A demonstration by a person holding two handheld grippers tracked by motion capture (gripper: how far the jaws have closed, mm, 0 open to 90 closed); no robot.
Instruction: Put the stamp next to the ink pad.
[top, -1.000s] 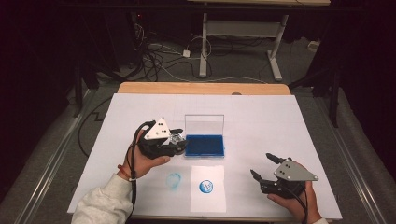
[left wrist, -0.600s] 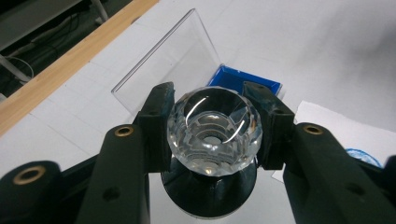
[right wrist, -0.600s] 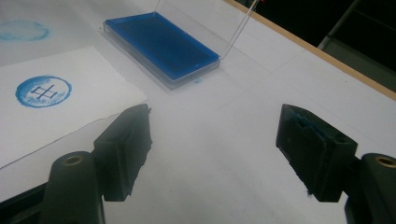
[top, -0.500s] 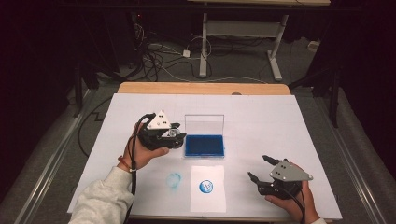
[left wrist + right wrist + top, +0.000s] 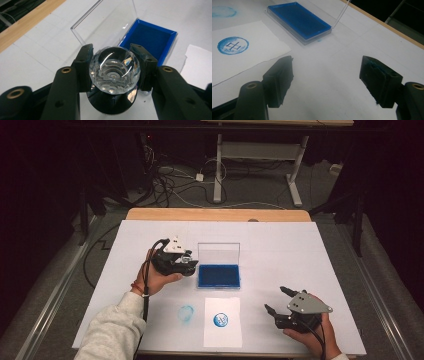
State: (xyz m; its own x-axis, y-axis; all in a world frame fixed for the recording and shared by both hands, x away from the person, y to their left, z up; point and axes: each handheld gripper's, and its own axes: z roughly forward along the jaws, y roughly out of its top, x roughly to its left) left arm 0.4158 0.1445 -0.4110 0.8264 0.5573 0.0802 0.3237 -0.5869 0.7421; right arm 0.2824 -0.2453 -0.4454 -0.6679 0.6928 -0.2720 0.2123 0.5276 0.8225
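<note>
Firmly clamped between the left gripper's (image 5: 186,265) jaws is a faceted clear stamp (image 5: 114,69) with a black base, held just left of the blue ink pad (image 5: 219,275), whose clear lid (image 5: 218,253) stands open behind it. Nearer the person than the pad lies a white paper (image 5: 222,321) bearing a round blue print (image 5: 220,320). Right of the paper, the right gripper (image 5: 277,301) rests with jaws spread wide, holding nothing.

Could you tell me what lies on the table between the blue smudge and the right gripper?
In the high view, a sheet of paper bearing a round blue stamp mark lies between the blue smudge and the right gripper.
</note>
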